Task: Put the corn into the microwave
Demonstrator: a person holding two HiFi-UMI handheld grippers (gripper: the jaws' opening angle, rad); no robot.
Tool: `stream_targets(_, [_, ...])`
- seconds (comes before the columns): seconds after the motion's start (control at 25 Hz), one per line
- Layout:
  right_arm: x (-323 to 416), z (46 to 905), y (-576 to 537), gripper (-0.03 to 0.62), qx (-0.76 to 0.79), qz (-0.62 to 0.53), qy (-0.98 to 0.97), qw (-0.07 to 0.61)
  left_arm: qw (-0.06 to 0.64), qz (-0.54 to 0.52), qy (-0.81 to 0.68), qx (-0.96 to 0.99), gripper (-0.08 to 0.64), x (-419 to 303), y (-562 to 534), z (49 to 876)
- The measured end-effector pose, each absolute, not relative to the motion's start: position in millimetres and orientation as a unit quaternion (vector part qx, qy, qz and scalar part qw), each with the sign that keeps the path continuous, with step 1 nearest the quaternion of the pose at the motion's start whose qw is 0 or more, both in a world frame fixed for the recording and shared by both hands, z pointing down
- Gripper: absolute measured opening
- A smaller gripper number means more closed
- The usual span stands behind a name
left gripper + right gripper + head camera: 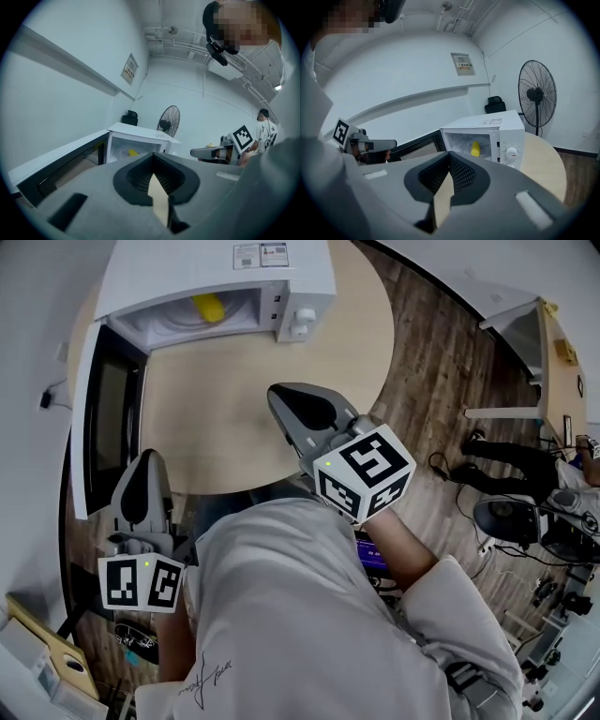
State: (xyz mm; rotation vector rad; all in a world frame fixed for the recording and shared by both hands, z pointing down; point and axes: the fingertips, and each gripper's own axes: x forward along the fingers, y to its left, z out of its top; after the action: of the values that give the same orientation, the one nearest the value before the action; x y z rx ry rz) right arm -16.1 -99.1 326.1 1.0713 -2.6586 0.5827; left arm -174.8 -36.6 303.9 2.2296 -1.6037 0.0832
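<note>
When viewed from above: shows corn lying inside microwave, on cavity floor, with door swung wide open. Shows right hand-held gripper above counter, jaws fully together, gripping nothing, aimed toward open cavity. Well apart from corn, bare counter between. Puts corn ahead and slightly right of its tips in right gripper view. Shows left hand-held gripper near door's free end, jaws likewise closed and empty. Corn far ahead through opening, slightly left of its tips.
</note>
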Motion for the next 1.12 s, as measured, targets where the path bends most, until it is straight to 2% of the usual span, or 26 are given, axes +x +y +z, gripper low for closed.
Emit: stream_targets(1.12, [3, 293, -70, 0.011, 0.336, 0.177, -0.918, 0.112, 0.205, 0.035, -0.587, 0.782, -0.011, -172, -20, 289])
